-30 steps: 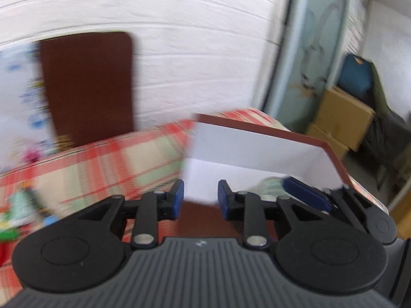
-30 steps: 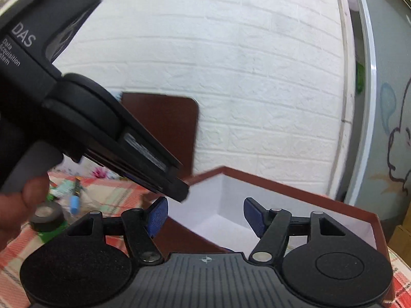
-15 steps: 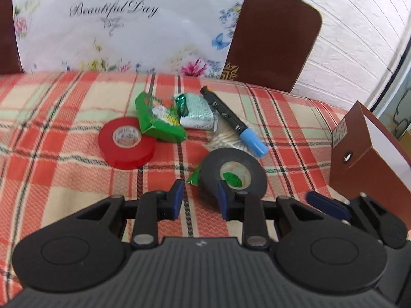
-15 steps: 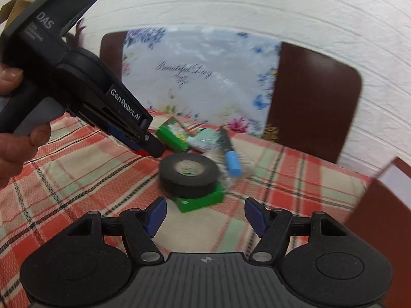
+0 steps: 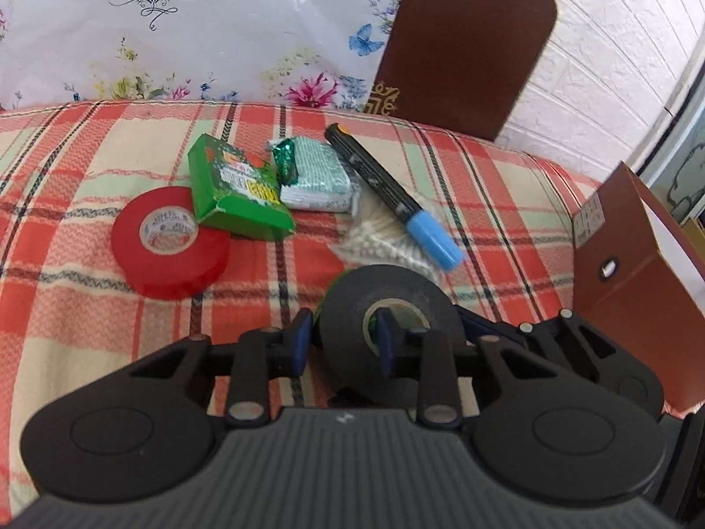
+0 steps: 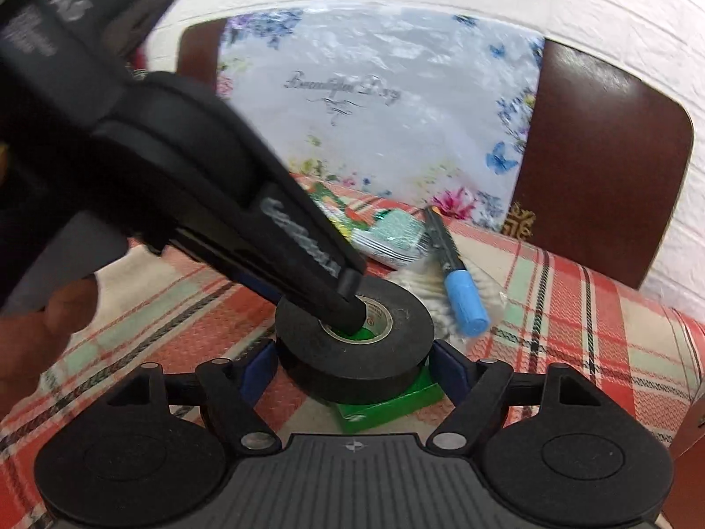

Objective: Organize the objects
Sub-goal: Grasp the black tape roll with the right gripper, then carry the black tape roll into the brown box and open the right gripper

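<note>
A black tape roll (image 5: 396, 295) (image 6: 387, 339) lies on a green box (image 6: 396, 403) on the plaid cloth. My left gripper (image 5: 341, 341) straddles the roll's near wall, one finger outside and one in the core hole; the jaws look slightly apart. My right gripper (image 6: 352, 368) is open with its fingers on either side of the roll, close to it. A red tape roll (image 5: 169, 242), a green carton (image 5: 233, 189), a foil packet (image 5: 315, 174), a blue-capped marker (image 5: 392, 198) (image 6: 454, 273) and a bag of cotton swabs (image 5: 383, 242) lie behind.
A brown box (image 5: 630, 273) with a white inside stands at the right edge of the plaid cloth (image 5: 88, 352). A floral plastic bag (image 5: 176, 31) and a brown chair back (image 5: 462, 39) rise behind the table, in front of a white brick wall.
Both grippers swung from the brown box to the pile of objects. They then moved down onto the black tape roll, the left finger entering its core.
</note>
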### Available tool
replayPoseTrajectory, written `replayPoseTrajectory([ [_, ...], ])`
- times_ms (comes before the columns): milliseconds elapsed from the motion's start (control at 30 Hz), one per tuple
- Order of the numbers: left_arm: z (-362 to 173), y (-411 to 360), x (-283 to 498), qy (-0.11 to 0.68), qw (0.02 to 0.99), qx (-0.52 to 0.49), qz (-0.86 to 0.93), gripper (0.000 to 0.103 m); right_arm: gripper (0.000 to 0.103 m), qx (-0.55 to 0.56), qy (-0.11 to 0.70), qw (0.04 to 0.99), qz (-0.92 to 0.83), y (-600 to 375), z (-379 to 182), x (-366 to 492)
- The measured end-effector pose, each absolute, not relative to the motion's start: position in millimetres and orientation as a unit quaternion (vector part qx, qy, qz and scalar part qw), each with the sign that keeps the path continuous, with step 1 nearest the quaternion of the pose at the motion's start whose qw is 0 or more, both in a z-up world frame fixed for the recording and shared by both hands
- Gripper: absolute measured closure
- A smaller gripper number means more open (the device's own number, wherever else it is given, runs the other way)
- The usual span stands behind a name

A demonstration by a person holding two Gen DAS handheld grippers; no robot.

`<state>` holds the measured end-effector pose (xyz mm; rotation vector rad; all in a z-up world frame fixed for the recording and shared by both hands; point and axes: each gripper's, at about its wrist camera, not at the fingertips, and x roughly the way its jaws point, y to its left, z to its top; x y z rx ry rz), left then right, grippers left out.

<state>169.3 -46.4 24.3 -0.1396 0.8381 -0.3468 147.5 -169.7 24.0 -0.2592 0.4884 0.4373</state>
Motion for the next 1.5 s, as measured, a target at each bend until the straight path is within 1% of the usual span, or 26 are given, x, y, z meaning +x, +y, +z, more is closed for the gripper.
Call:
replayPoseTrajectory([
  [133, 27, -55, 145, 0.407, 0.896, -0.055, -0.17, 0.071, 0.029, -0.127, 0.238, 0.94, 0.207, -173, 27, 125],
  [400, 17, -96, 94, 0.424, 0.882, -0.027, -0.205, 0.071, 0.029, -0.098, 0.276, 0.941, 0.172, -206, 27, 67],
  [633, 17, -146, 64, 0.424, 0.871, 0.012, -0.249, 0.071, 0.029, -0.04, 0.303, 0.944, 0.121, -253, 23, 26],
  [733, 35, -164, 58, 0.404, 0.874, 0.022, -0.269, 0.071, 0.029, -0.03, 0.281, 0.954, 0.1, -269, 29, 10],
  [867, 72, -202, 60, 0.358, 0.883, 0.049, -0.301, 0.071, 0.029, -0.038, 0.222, 0.973, 0.056, -288, 50, -1],
  [1000, 106, -252, 65, 0.303, 0.89, 0.08, -0.33, 0.07, 0.029, -0.033, 0.157, 0.987, 0.004, -321, 79, 0],
  [1100, 115, -283, 76, 0.282, 0.891, 0.093, -0.342, 0.07, 0.029, -0.032, 0.131, 0.99, -0.028, -349, 96, 9],
  [1267, 109, -317, 111, 0.289, 0.892, 0.09, -0.337, 0.07, 0.029, -0.02, 0.139, 0.989, -0.046, -388, 105, 44],
  [1367, 99, -327, 128, 0.301, 0.891, 0.092, -0.327, 0.07, 0.029, -0.02, 0.155, 0.987, -0.048, -401, 100, 69],
  [1433, 93, -329, 134, 0.307, 0.892, 0.086, -0.319, 0.067, 0.028, -0.024, 0.166, 0.985, -0.049, -405, 92, 85],
  [1500, 88, -325, 134, 0.311, 0.893, 0.085, -0.314, 0.068, 0.028, -0.019, 0.165, 0.984, -0.058, -407, 88, 92],
])
